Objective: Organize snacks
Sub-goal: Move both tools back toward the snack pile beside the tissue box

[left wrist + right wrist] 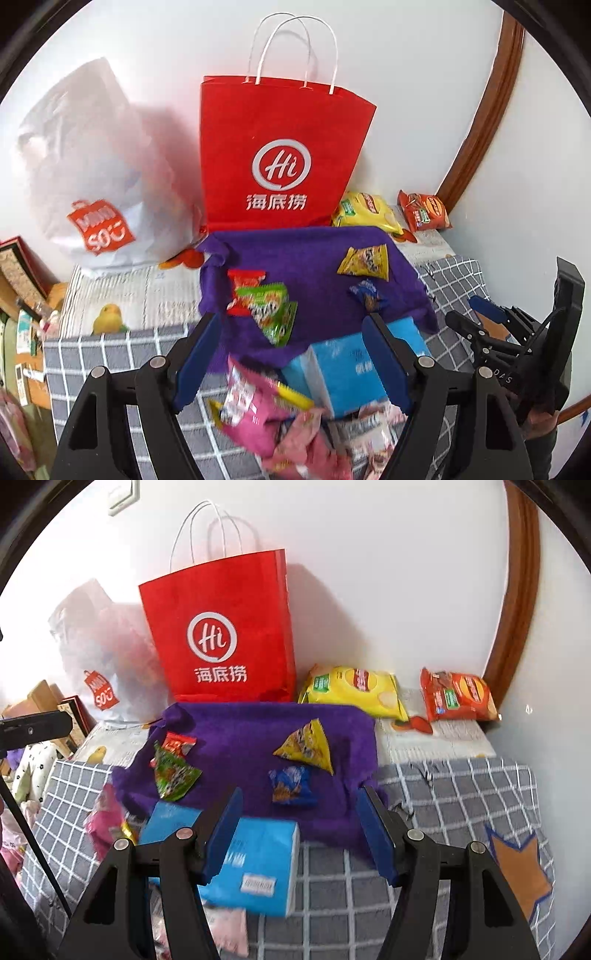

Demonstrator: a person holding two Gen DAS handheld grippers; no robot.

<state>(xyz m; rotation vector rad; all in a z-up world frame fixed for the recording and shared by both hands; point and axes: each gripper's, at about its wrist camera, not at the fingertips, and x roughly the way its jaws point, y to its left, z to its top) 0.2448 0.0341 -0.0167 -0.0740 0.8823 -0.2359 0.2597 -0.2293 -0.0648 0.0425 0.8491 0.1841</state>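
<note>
A purple cloth [314,258] [251,734] lies before a red paper bag [280,147] [221,627]. On it are a red packet [242,284] [177,744], green packets [275,314] [173,775], a yellow triangular packet [365,262] [306,749] and a blue packet [367,293] [291,784]. Pink snack packs [258,406] [105,819] lie beside a blue tissue box [347,373] [255,864]. My left gripper [295,362] is open above the pink packs. My right gripper [301,834] is open and empty above the cloth's near edge; it also shows in the left wrist view [480,321].
A yellow chip bag [365,212] [354,692] and an orange chip bag [424,210] [458,696] lie by the wall. A white plastic bag [92,166] [96,650] stands left of the red bag. A grey checked cover [443,812] spreads over the surface.
</note>
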